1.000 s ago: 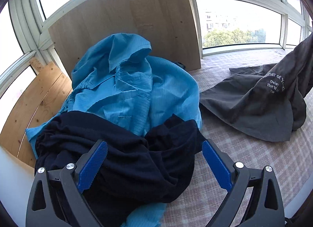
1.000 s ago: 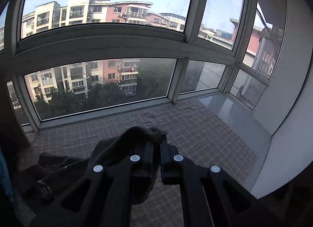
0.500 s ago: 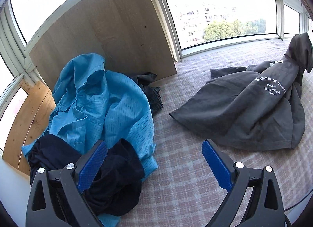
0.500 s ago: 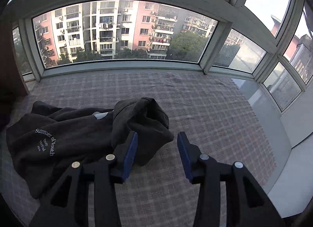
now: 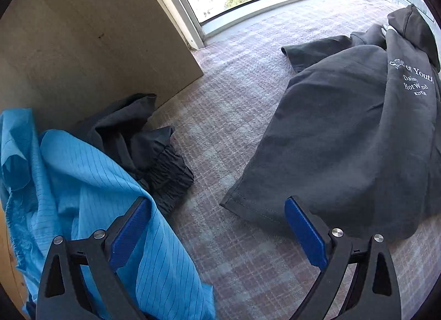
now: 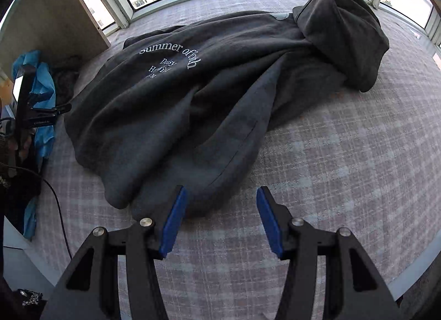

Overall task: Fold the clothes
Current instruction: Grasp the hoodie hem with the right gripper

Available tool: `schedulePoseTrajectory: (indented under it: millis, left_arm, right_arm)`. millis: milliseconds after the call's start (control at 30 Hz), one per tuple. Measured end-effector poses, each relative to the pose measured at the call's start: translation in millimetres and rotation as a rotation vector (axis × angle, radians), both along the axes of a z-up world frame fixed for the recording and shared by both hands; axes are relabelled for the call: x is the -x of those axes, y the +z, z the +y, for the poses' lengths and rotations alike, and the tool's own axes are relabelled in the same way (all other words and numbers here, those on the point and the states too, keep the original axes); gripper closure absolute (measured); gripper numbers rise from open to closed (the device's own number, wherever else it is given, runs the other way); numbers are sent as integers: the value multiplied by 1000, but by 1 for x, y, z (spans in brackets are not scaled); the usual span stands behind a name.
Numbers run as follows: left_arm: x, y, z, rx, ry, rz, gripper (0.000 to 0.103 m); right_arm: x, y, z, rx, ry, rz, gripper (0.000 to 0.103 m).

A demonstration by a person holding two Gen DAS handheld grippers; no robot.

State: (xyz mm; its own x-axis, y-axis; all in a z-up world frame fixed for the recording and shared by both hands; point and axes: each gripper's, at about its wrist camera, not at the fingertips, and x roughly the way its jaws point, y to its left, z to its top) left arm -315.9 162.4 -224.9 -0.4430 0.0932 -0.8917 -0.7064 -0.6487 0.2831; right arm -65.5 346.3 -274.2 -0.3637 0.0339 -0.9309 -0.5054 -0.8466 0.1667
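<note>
Right gripper (image 6: 220, 218) has just been opening, jaws now apart with nothing between them, hovering over the hem of the grey hoodie (image 6: 198, 99) spread rumpled on the checked cloth (image 6: 344, 160). Left gripper (image 5: 217, 234) gapes wide and empty beside the blue shirt (image 5: 91, 196)

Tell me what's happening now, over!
Both grippers open, empty: left gripper, right gripper just opened. Dark grey printed hoodie lies crumpled, unfolded, on the checked cloth. Nothing blocking.
</note>
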Motion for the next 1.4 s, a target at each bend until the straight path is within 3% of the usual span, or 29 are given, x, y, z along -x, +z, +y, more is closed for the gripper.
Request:
schedulePoseTrajectory:
  millis: [67,133,200,267,367,500,533,567,700,767,1033,1067,1133,1167,1267,1400]
  left_arm:
    - [6,-11,6,12,-16,-26,7]
    - [7,-20,8,43,-33,-22,19]
    - [5,-26,7,66,-44,-17,47]
    - [3,-25,3,51,-50,-19,54]
    - [2,-22,-3,43,-48,-13,75]
    - [-2,-10,-11,14,-34,-6,72]
    - [-4,-5,-14,5,-31,2,71]
    - [-7,1,-16,-3,-28,11,67]
    - [-21,21,-20,-52,-78,26,45]
    - [-25,23,-15,-56,-117,24,39]
    - [6,-20,8,59,-102,-64,41]
    - [5,-22,9,65,-106,-62,44]
    - [0,-20,10,64,-116,-58,69]
    - [-2,-20,10,63,-118,-68,103]
    - [-10,-16,8,55,-128,-88,103]
    - [-22,9,-1,1,-122,-42,103]
  right_arm:
    - [4,-3,-7,-2,1,-12,51]
    - [6,-7,-15,-2,12,-39,51]
    - [6,-10,-17,-7,14,-56,51]
    - [6,-11,-17,-6,5,-58,51]
    - [15,-21,-17,13,6,-64,51]
    - [25,-31,-26,-3,55,-71,51]
    - [25,-32,-30,-10,72,-62,59]
    - [25,-32,-33,-20,90,-54,75]
    - [21,-28,-34,-31,108,-37,89]
    - [17,-22,-30,-13,96,-20,91]
    - [-10,19,-14,-37,43,50,93]
    - [-14,25,-12,-38,31,62,93]
    - [-20,35,-8,-38,15,91,93]
    - [-19,39,-7,-41,7,107,93]
    - [-17,57,-5,-64,-10,153,93]
    - [-25,89,2,-121,-43,223,94]
